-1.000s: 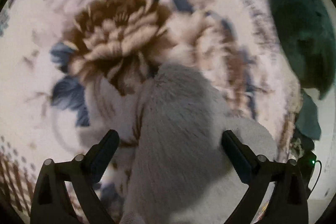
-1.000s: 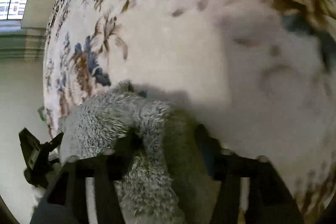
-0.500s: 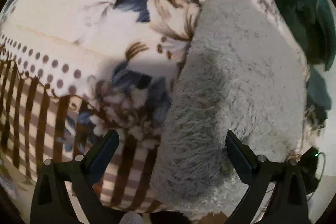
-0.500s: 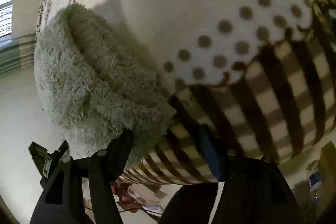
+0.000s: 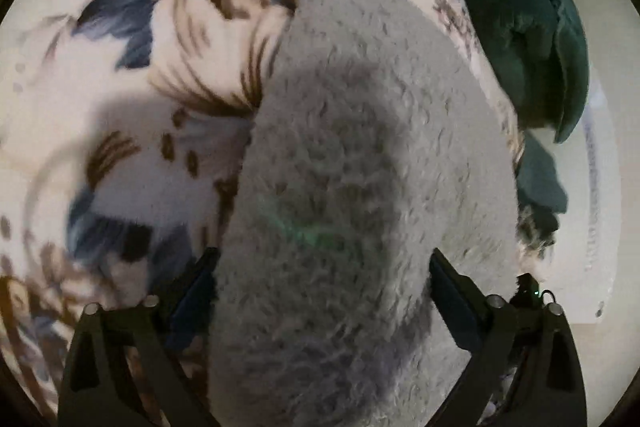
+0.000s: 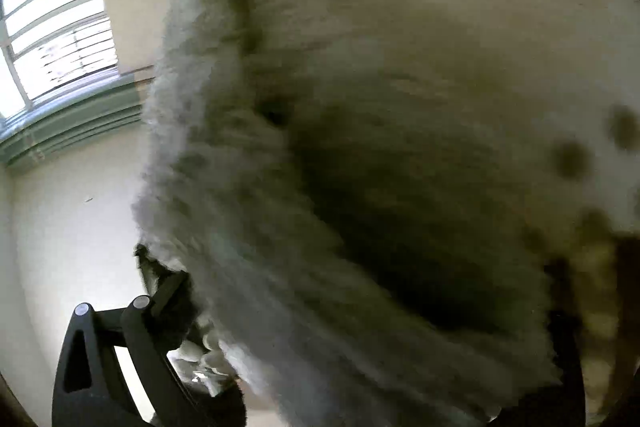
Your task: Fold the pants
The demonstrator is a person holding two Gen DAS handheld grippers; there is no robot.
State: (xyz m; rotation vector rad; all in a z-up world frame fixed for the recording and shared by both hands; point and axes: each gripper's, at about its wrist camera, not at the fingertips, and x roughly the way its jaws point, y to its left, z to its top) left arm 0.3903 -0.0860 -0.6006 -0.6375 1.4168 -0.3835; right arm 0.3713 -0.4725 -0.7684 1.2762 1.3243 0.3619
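The pants (image 5: 352, 163) are grey and fluffy, lying as a thick folded band on the flowered blanket (image 5: 132, 107). My left gripper (image 5: 322, 279) is open, its two fingers wide apart on either side of the pants, close above them. In the right wrist view the pants (image 6: 320, 187) fill the frame, blurred. My right gripper (image 6: 360, 311) is open around the fabric: the left finger (image 6: 168, 303) shows at the pants' edge, the right finger is mostly hidden behind the fleece.
A dark green garment (image 5: 524, 27) lies at the blanket's far right edge. A window (image 6: 48, 27) and pale wall show left of the pants in the right wrist view. Brown dots of the blanket's border (image 6: 568, 159) show at right.
Both grippers have moved over the pants again after swinging toward the blanket's striped border. The left now straddles the grey band; the right view is much closer and blurred.
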